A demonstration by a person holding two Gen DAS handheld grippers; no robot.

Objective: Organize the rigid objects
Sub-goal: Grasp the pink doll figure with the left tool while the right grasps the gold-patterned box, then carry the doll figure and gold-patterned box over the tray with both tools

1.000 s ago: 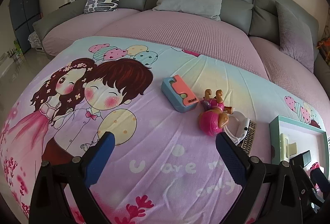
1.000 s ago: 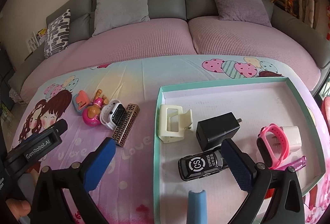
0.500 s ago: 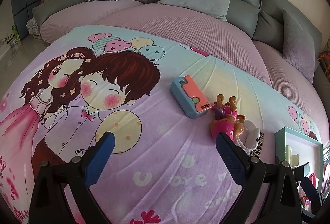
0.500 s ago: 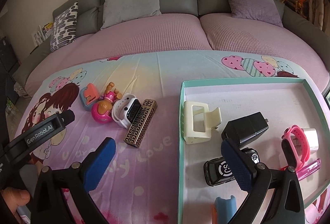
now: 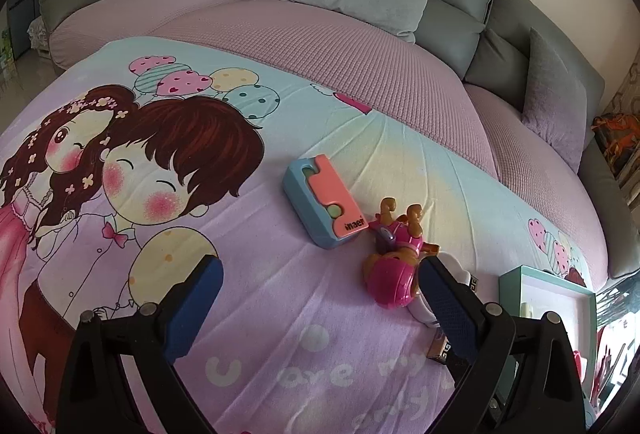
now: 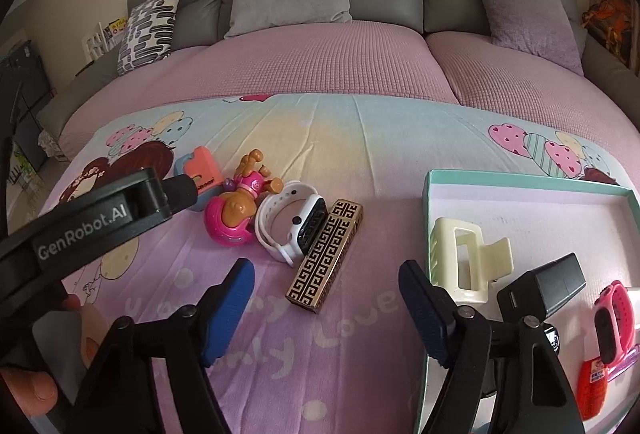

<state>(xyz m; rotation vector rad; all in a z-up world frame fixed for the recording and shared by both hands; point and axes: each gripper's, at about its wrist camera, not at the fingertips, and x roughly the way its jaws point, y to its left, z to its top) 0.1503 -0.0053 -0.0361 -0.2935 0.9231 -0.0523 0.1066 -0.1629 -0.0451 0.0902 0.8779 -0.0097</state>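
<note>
Pink toy dog (image 6: 236,212) touching white smartwatch (image 6: 294,228), beside patterned gold box (image 6: 326,261).

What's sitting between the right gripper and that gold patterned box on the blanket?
Nothing visible. The right gripper is open, and the gold patterned box lies just ahead between its fingers, over bare blanket. The white smartwatch touches the box's left side, not the approach path.

case (image 6: 199,172) far left, toy dog (image 6: 236,214) next, then watch (image 6: 294,230), patterned box (image 6: 326,260), tray (image 6: 520,186) off right holding clip (image 6: 464,260)
</note>
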